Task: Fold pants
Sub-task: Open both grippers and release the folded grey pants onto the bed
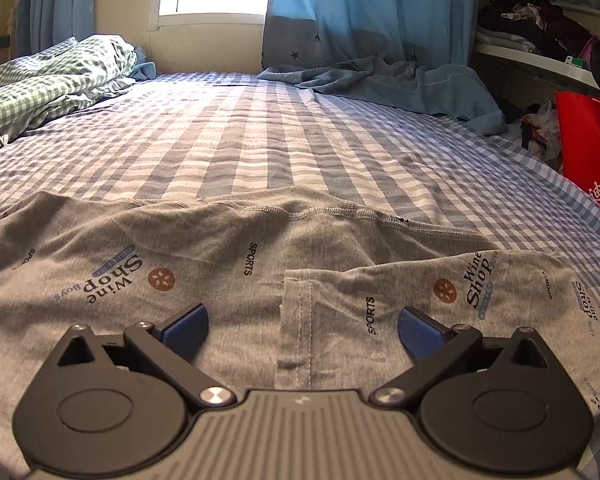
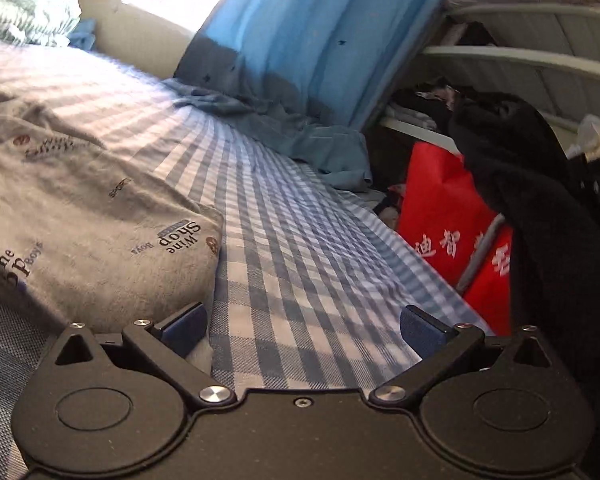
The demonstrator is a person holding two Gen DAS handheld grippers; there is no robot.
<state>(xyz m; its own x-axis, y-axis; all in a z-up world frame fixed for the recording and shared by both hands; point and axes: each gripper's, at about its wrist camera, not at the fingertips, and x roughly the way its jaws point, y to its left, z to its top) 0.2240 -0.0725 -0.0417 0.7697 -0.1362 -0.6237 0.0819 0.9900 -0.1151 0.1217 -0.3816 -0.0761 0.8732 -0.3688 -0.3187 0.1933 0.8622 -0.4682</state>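
Note:
Grey pants printed with "Wine Shop" and "SPORTS" lie spread on the checked bed sheet. In the left wrist view my left gripper is open just above the pants, blue pads wide apart on either side of a stitched seam. In the right wrist view the pants lie to the left in a folded heap. My right gripper is open and empty over the bare sheet beside the pants' right edge, its left pad close to the cloth.
A green checked quilt is bunched at the far left. A blue curtain and blue cloth lie at the bed's far right. A red bag, dark clothes and shelves stand past the bed's right edge.

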